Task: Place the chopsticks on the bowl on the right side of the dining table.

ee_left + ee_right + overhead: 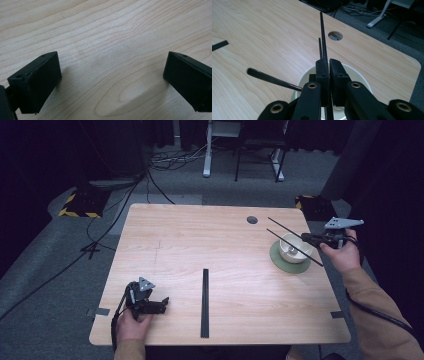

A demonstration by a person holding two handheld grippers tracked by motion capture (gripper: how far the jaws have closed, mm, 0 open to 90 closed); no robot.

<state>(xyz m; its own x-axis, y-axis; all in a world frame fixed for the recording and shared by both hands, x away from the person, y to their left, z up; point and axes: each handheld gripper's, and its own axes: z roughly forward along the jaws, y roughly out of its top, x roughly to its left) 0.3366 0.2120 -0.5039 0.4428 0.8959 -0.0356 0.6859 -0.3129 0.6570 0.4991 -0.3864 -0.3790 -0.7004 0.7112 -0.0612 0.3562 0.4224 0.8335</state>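
Chopsticks (pixel 294 241) sit pinched in the right tool (pixel 329 62) over a pale wood table (pixel 200 245), dim room, left tool (pixel 110 75) spread, seemingly empty.

1. Dim room; only the pale wooden tabletop (pixel 220 245) is evenly lit from above
2. Soft shadows sit under the left gripper (pixel 110 82)
3. A thin dark handle (pixel 272 78) nearby looks blurred

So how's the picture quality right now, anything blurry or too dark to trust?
High view: table evenly lit, surroundings dark, bowl small but readable. Left gripper view: wood grain sharp, soft shadows beside the left hand-held gripper. Right gripper view: the right hand-held gripper up close is sharp, the thin rod it clamps is crisp, the dark handle at left is blurred.
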